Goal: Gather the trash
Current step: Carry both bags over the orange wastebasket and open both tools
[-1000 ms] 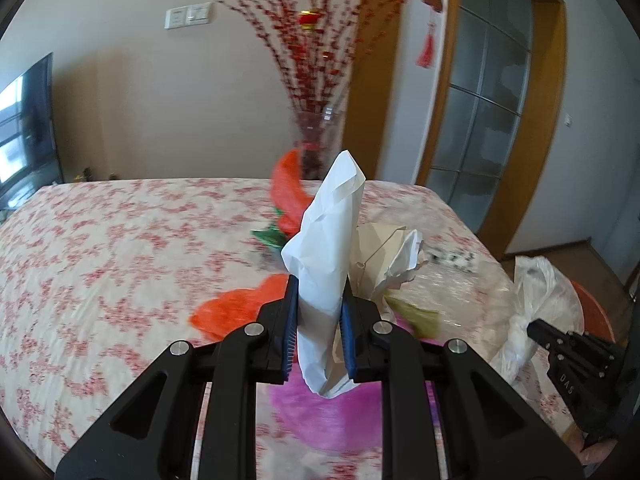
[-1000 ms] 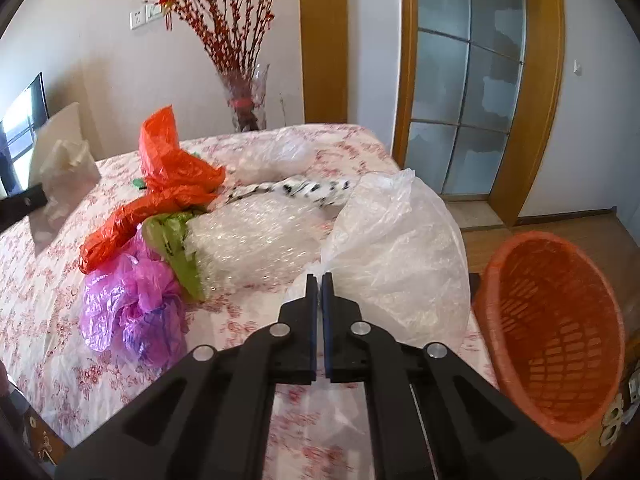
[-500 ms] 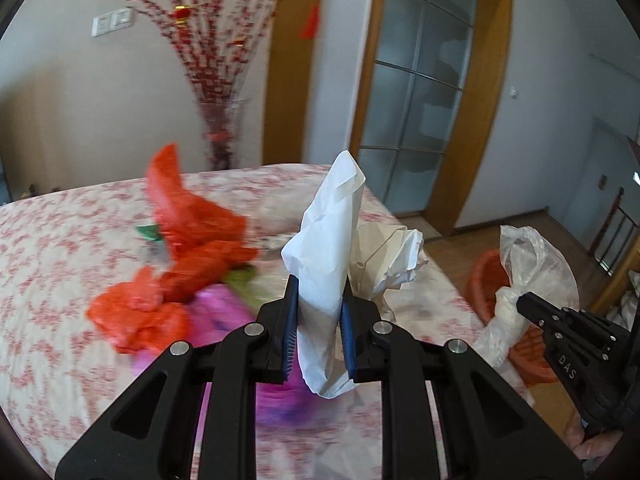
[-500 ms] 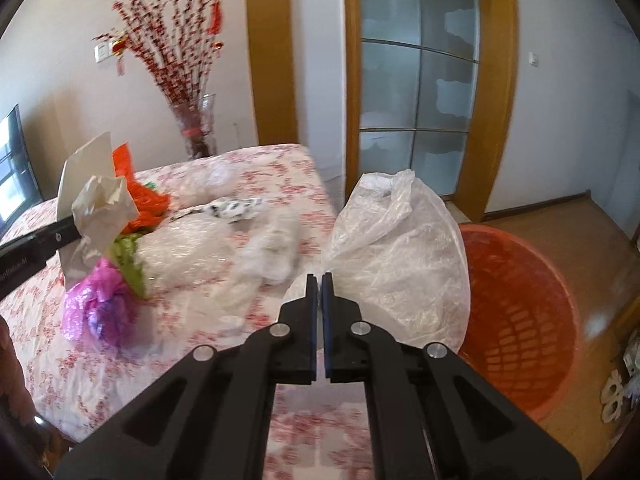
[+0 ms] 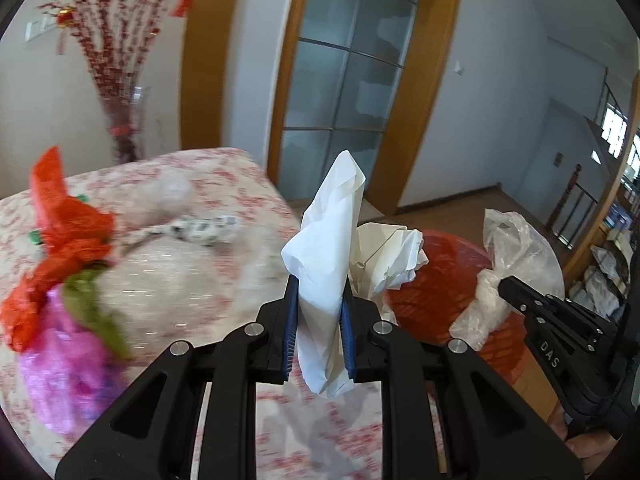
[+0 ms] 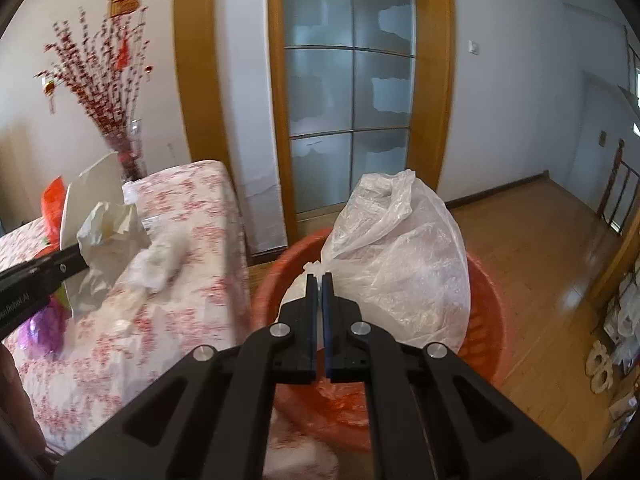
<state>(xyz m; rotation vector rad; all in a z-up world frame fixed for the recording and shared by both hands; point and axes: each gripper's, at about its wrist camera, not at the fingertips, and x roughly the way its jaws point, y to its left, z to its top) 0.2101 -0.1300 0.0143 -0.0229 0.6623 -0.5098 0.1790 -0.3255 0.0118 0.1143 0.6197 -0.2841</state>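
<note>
My left gripper [image 5: 319, 300] is shut on a wad of white paper [image 5: 330, 248], which sticks up between the blue pads, over the table's right end. An orange mesh basket [image 5: 444, 280] stands on the floor beyond it. My right gripper [image 6: 318, 280] is shut on a clear plastic bag [image 6: 400, 256], and the bag hangs above the orange basket [image 6: 488, 320]. In the left wrist view the right gripper [image 5: 505, 282] and its bag [image 5: 520, 248] show at the right. In the right wrist view the left gripper [image 6: 80, 258] and the paper [image 6: 104, 236] are at the left.
On the table with its floral cloth [image 5: 192, 288] lie red [image 5: 68, 236], pink [image 5: 68, 360] and green [image 5: 92, 300] plastic bags plus clear wrap [image 5: 200, 228]. A vase of red branches [image 6: 128, 148] stands behind the table. A glass door [image 6: 348, 92] and wooden floor [image 6: 552, 232] lie beyond the basket.
Both grippers have swung to the right with their loads, from over the table toward the orange basket. The clear bag now hangs over the basket. Both grips are unchanged.
</note>
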